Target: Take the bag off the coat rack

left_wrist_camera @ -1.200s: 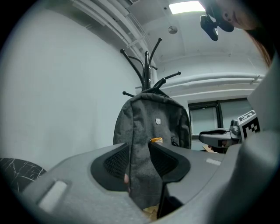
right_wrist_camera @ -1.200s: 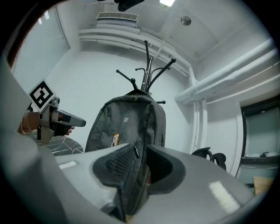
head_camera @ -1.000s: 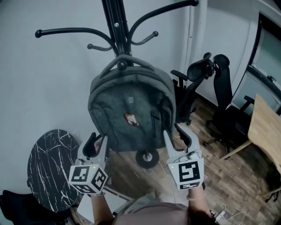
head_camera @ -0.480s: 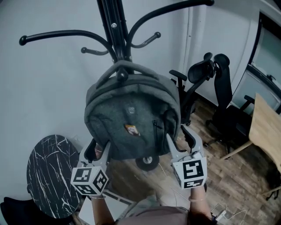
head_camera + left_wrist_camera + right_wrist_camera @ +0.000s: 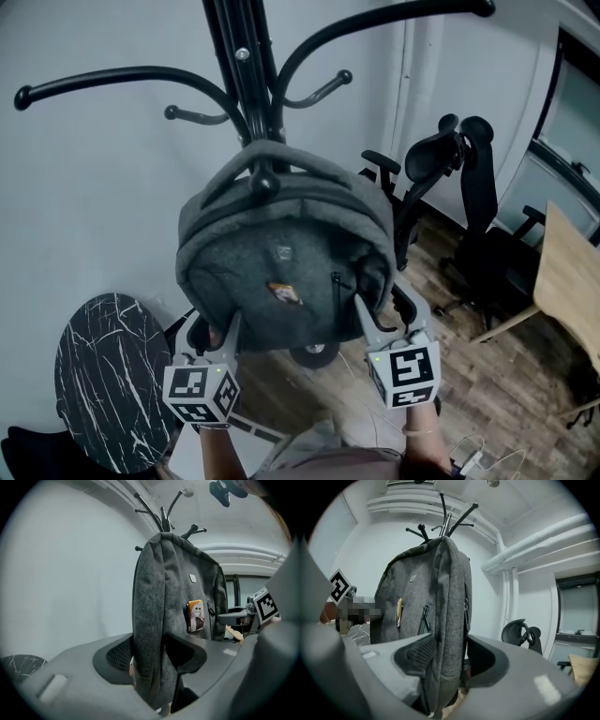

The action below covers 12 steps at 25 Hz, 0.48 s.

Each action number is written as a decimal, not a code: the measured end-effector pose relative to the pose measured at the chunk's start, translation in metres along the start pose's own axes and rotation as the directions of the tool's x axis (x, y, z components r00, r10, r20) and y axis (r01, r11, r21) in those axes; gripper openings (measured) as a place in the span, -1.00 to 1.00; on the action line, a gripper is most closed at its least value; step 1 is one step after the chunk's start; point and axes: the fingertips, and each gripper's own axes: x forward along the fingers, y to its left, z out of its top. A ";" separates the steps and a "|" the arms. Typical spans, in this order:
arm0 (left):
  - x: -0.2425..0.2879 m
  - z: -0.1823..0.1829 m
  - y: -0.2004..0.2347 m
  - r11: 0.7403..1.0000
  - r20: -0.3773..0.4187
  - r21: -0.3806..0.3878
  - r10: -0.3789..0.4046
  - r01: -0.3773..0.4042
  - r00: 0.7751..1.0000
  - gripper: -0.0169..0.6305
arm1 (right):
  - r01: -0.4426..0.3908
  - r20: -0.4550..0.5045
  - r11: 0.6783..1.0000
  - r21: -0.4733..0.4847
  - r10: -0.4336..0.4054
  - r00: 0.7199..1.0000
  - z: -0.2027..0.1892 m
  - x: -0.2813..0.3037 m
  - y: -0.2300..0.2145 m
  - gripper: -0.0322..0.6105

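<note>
Right gripper (image 5: 384, 314) opening wide, left gripper (image 5: 212, 328) narrowing; both straddling the soft bag (image 5: 281, 253) low down, not gripping; likely sagging when lifted.

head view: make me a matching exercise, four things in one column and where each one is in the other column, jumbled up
Things:
1. grey backpack
2. picture badge
3. round marble-pattern table
4. black office chairs

Places:
a. lower left, by the pale wall
b. on the wooden floor, right of the coat rack
c. hanging from a coat rack hook
d. on the backpack's front

Pairs: 1-c, 2-d, 3-a, 4-b
</note>
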 end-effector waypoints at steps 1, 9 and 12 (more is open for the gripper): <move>0.000 0.000 0.000 1.000 0.003 0.005 0.006 -0.006 1.000 -0.29 | 0.005 -0.002 1.000 -0.003 -0.005 1.000 0.000 0.000 0.000 -0.27; -0.005 0.004 -0.006 0.998 0.031 0.045 0.041 -0.043 0.999 -0.63 | 0.042 0.059 0.997 -0.064 -0.039 0.998 0.008 -0.004 0.005 -0.52; -0.009 0.005 -0.009 0.997 0.046 0.048 0.054 -0.057 0.997 -0.68 | 0.058 0.071 0.995 -0.083 -0.052 0.996 0.011 -0.009 0.008 -0.56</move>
